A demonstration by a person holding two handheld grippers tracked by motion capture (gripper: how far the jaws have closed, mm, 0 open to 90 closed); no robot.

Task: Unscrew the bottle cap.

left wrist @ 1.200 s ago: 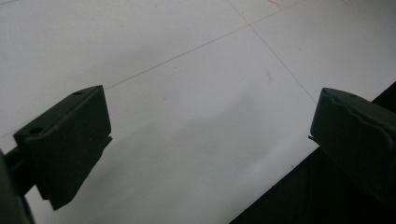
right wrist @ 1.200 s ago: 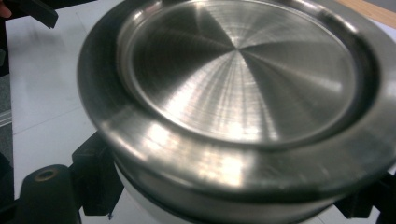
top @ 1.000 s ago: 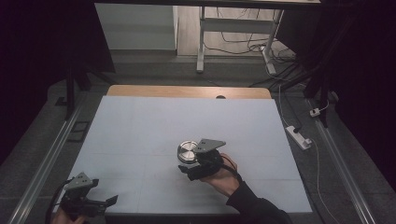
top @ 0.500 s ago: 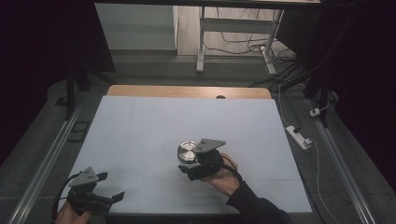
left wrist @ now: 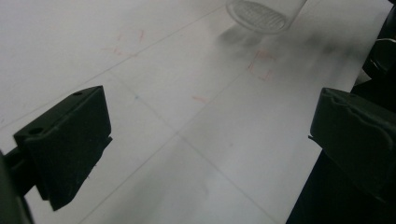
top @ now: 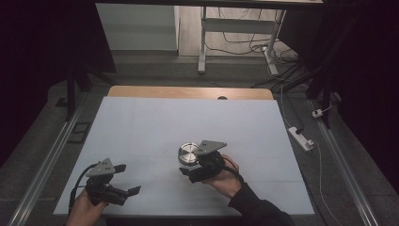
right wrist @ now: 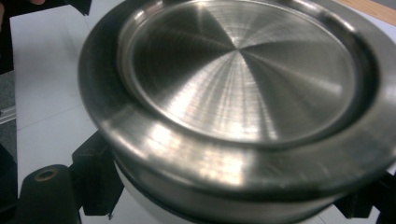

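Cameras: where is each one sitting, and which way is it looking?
High view: above the near side, looking forward and down on the white table; both hands, the left hand-held gripper and the right hand-held gripper show.
Left gripper view: on the left hand-held gripper, looking across the table between its open jaws.
Right gripper view: on the right hand-held gripper, close on the metal lid of the jar it grips.
Shared: the lidded jar appears in all three views.

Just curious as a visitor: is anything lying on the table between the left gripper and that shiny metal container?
Nothing: in the high view, bare white table separates the left gripper from the metal container.
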